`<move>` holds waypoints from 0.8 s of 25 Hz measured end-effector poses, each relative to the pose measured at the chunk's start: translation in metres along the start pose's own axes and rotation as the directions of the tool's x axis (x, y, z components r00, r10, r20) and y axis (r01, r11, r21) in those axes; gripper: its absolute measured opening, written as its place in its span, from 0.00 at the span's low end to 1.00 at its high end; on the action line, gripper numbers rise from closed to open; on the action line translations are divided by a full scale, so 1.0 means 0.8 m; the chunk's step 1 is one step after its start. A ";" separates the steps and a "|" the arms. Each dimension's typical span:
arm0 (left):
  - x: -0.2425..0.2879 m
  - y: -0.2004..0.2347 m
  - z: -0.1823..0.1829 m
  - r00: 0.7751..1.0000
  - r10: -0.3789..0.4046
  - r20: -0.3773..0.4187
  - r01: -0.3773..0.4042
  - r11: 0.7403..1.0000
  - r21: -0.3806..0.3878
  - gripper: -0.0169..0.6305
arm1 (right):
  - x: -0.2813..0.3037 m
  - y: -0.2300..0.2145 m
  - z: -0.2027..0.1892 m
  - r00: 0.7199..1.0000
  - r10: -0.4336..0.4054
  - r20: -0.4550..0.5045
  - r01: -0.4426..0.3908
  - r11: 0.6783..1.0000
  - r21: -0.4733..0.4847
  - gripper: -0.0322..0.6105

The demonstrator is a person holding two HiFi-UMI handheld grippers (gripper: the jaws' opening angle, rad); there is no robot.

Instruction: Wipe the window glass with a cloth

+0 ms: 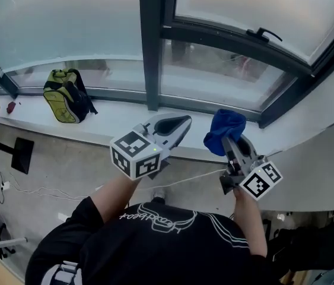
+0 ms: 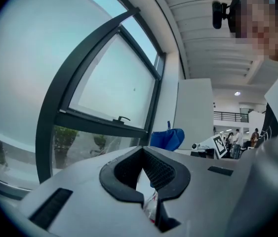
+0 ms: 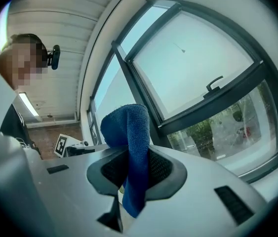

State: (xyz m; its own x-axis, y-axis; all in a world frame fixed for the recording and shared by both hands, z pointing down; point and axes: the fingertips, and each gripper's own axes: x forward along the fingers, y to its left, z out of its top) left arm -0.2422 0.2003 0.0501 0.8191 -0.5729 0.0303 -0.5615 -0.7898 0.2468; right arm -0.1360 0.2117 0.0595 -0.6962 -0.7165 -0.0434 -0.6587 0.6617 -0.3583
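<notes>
Window glass in dark frames, with a pale sill below it, lies ahead of both my grippers.

My right gripper pinches a blue cloth between its jaws. The cloth bunches up past the jaw tips, a tail hangs back toward me, and it sits over the sill's near edge, short of the glass. Above and beyond it is the window handle. My left gripper, just left of the right one, has its jaw tips pressed together on nothing and points at the sill near the upright frame post. A green-and-black backpack stands on the sill, well to the left of the left gripper.
</notes>
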 end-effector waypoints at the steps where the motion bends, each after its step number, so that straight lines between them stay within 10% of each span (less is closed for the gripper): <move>1: 0.011 0.026 0.003 1.000 0.007 -0.008 -0.007 1.000 0.000 0.04 | 0.027 -0.014 0.002 1.000 0.005 -0.003 -0.005 1.000 -0.002 0.15; 20: 0.137 0.282 -0.066 0.968 0.252 0.019 -0.250 0.966 -0.059 0.04 | 0.239 -0.220 -0.088 0.997 0.069 -0.024 -0.068 0.997 0.037 0.15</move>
State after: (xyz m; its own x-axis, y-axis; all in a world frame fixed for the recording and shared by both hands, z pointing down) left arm -0.2726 -0.0291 0.1605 0.6491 -0.7573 0.0726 -0.7405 -0.6071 0.2882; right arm -0.1732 -0.0264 0.1798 -0.7467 -0.6636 -0.0454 -0.5988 0.7003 -0.3886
